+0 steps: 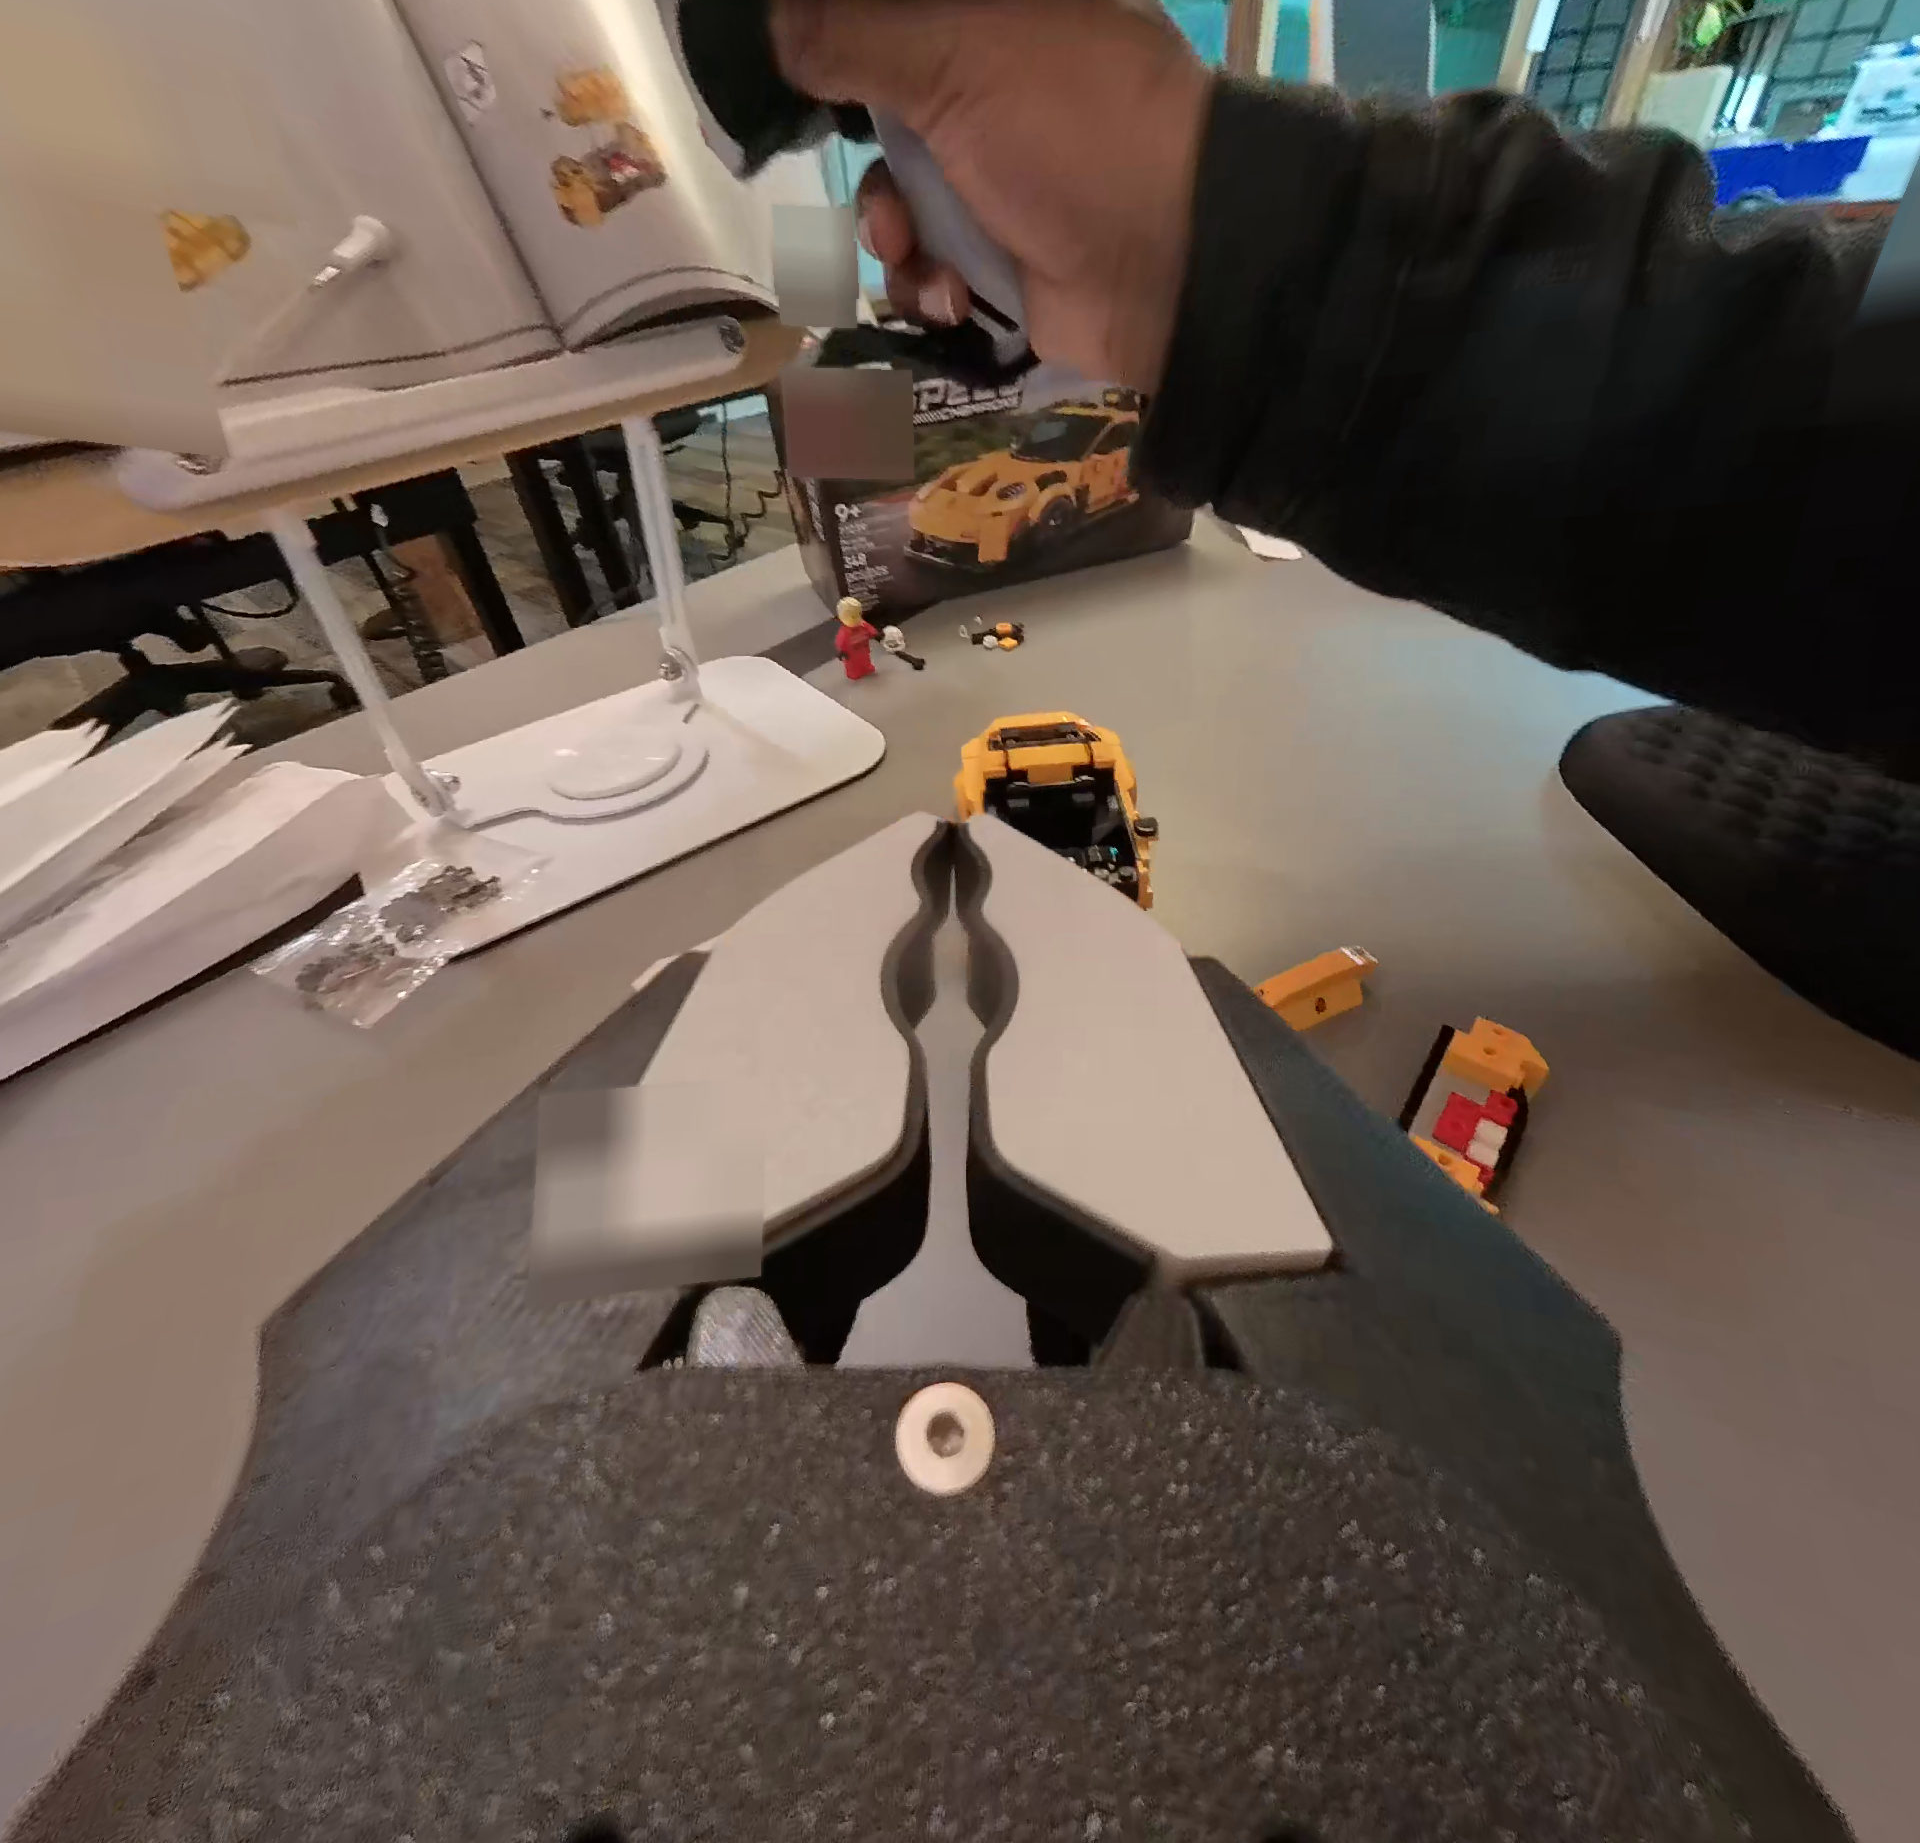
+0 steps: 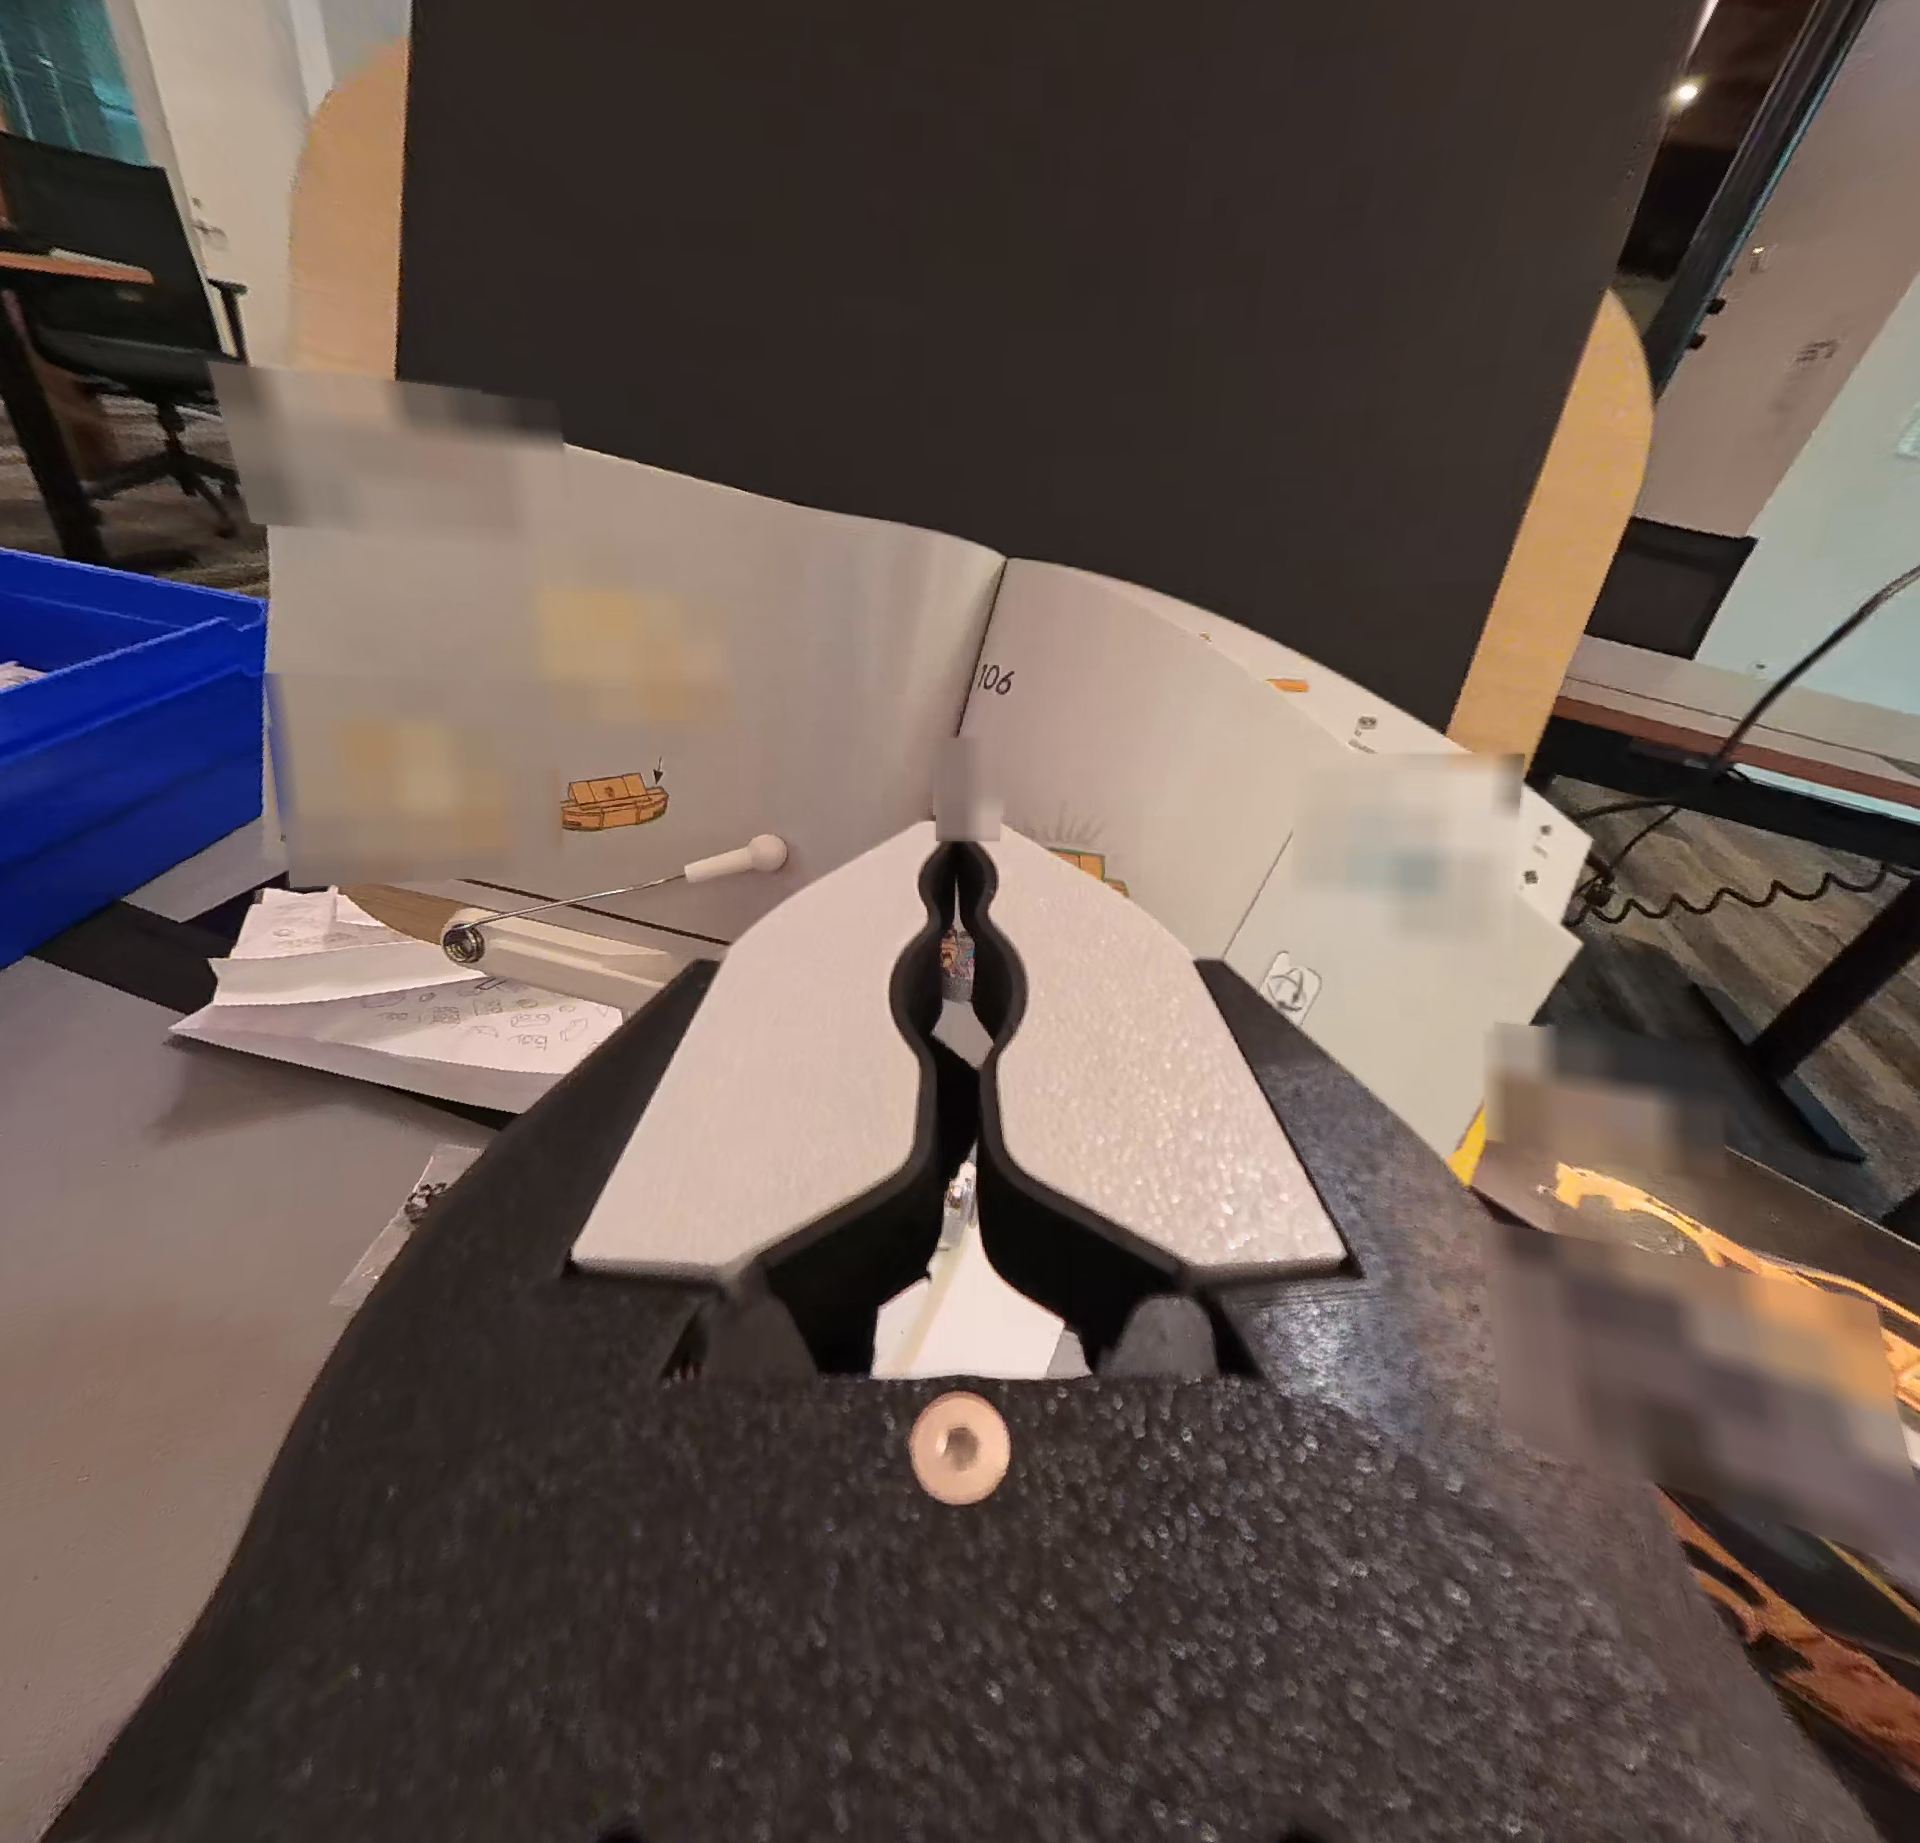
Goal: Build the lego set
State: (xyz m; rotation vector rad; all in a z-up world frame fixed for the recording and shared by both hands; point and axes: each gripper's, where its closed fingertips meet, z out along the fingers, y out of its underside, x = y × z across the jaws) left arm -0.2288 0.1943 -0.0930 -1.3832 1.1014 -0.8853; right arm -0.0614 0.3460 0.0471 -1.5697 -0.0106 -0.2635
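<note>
A half-built yellow-and-black brick car (image 1: 1055, 801) is sitting mid-table w/ roof off; two yellow sub-assemblies (image 1: 1470, 1102) are lying apart to its right, not yet attached. Build is judged approx. partway. Left gripper (image 1: 958, 843) is being held just before the car, fingers closed, empty. Right gripper (image 2: 958, 863), also pinched shut, is being aimed at the open white instruction booklet (image 2: 727, 713) on its stand.

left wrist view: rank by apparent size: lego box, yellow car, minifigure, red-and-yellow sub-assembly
1. Lego box, largest though farthest.
2. Yellow car, partly hidden behind the left gripper.
3. Red-and-yellow sub-assembly, nearer the camera, so its margin over the minifigure is unsure.
4. Minifigure.
</note>
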